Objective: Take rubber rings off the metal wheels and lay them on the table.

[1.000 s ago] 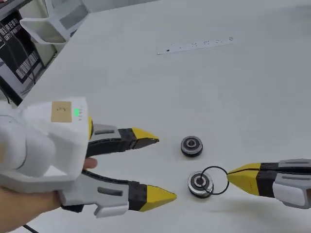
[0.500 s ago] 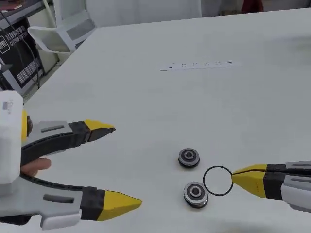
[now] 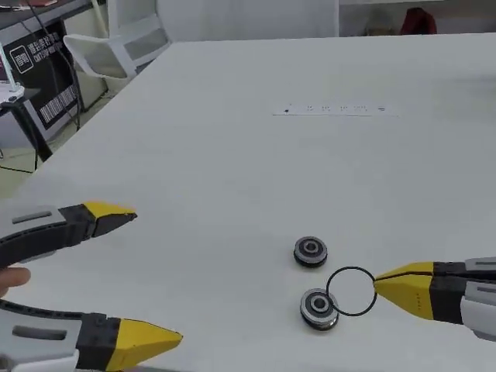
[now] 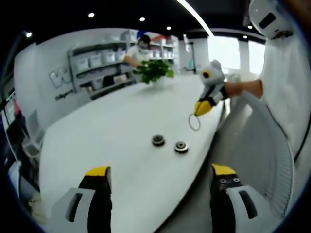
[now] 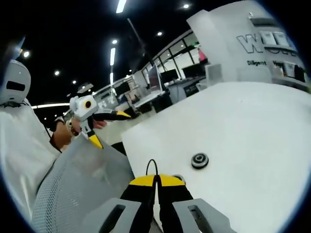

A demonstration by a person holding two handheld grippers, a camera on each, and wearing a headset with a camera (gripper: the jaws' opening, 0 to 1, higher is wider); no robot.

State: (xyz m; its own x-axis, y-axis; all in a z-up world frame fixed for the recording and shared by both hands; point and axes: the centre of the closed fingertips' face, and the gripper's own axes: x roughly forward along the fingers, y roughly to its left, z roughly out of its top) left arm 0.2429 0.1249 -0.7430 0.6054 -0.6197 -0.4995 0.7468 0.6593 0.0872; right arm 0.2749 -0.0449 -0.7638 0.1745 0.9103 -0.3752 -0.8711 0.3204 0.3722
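1. low at the right, the right gripper [image 3: 377, 285] is pinched tight on the black rubber ring [image 3: 351, 291].
2. the near wheel [image 3: 319, 308] lies just beside the ring, the far wheel [image 3: 311, 252] just beyond, both on the table [image 3: 232, 155].
3. the left gripper [image 3: 157, 277] gapes wide, empty.

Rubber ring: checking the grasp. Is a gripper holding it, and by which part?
The right gripper pinches the rubber ring at one spot on its band, between its shut tips. The left gripper is open, holding nothing.
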